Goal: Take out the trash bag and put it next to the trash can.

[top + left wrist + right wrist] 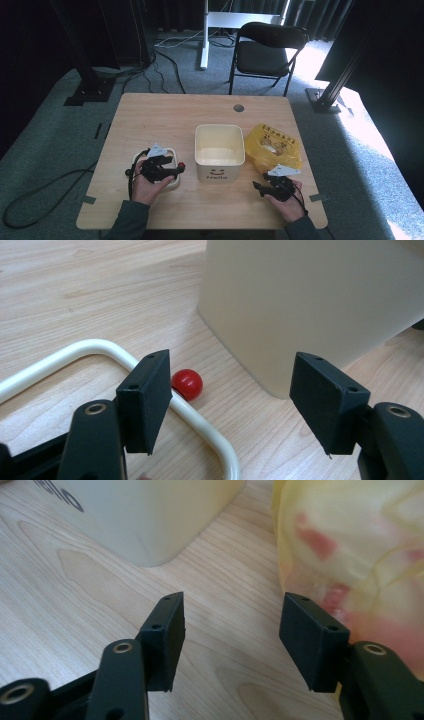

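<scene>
At a wooden table (150, 115) we hold the left gripper (230, 405) wide apart and empty beside a small red ball (187, 384) resting against a cream frame (100, 347), the right gripper (232, 640) gaping beside a yellow bag (272, 145) with unreadable print, the cream bin (219, 150) reading "Hello".

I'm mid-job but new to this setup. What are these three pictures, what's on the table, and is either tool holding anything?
A person holds a two-jaw tool in each hand. The high view looks down on the wooden table; the other two views ride on the tools, looking along their black jaws. The left gripper sits over a cream frame with a small red ball just outside it, beside one jaw. In the middle stands a cream open bin. The right gripper points at bare wood beside a yellow plastic bag. Both pairs of jaws stand open and hold nothing.
</scene>
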Tool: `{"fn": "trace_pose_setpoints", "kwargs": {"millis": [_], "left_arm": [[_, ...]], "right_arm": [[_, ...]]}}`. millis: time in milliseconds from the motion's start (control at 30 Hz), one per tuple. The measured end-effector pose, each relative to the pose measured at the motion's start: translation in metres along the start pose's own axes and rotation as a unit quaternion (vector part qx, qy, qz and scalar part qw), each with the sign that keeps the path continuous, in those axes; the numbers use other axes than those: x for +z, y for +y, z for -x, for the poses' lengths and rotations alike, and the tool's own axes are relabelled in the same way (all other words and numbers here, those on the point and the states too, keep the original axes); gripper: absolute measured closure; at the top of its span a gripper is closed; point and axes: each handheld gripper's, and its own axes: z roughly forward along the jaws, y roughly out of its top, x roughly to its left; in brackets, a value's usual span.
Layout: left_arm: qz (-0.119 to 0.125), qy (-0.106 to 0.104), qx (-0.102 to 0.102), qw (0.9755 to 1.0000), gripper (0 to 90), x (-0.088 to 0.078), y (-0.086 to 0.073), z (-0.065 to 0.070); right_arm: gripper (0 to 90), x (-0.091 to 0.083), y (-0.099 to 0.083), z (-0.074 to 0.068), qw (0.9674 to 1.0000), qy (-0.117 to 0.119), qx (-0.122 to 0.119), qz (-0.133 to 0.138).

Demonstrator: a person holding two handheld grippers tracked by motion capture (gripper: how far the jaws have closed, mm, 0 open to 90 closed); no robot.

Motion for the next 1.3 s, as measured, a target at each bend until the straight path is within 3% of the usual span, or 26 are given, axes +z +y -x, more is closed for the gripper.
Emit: {"fn": "trace_pose_setpoints", "kwargs": {"millis": [367, 467, 633, 800, 1000, 1300], "left_arm": [[0.004, -0.002, -0.007, 1.0000, 30.8, -0.005, -0.002, -0.007], [-0.001, 0.013, -0.009, 0.9999, 30.9, -0.006, -0.003, -0.012], [0.001, 0.019, -0.018, 0.9997, 30.9, -0.009, -0.006, -0.020], [0.000, 0.041, -0.022, 0.9989, 30.9, -0.012, -0.008, -0.030], [0.000, 0.044, -0.043, 0.9981, 30.9, -0.018, -0.010, -0.039], [0.001, 0.058, -0.052, 0.9970, 30.9, -0.024, -0.013, -0.049]], "right_arm": [[31.3, 0.009, -0.007, 0.003, 0.9999, -0.004, 0.010, -0.008], [31.2, 0.011, -0.008, 0.003, 0.9999, -0.003, 0.009, -0.010], [30.7, 0.015, -0.010, 0.001, 0.9999, -0.004, 0.003, -0.015], [29.6, 0.021, -0.011, -0.005, 0.9995, -0.013, -0.014, -0.025], [29.5, 0.022, -0.011, -0.007, 0.9996, -0.009, -0.017, -0.020], [29.3, 0.022, -0.012, -0.006, 0.9997, -0.009, -0.017, -0.016]]}}
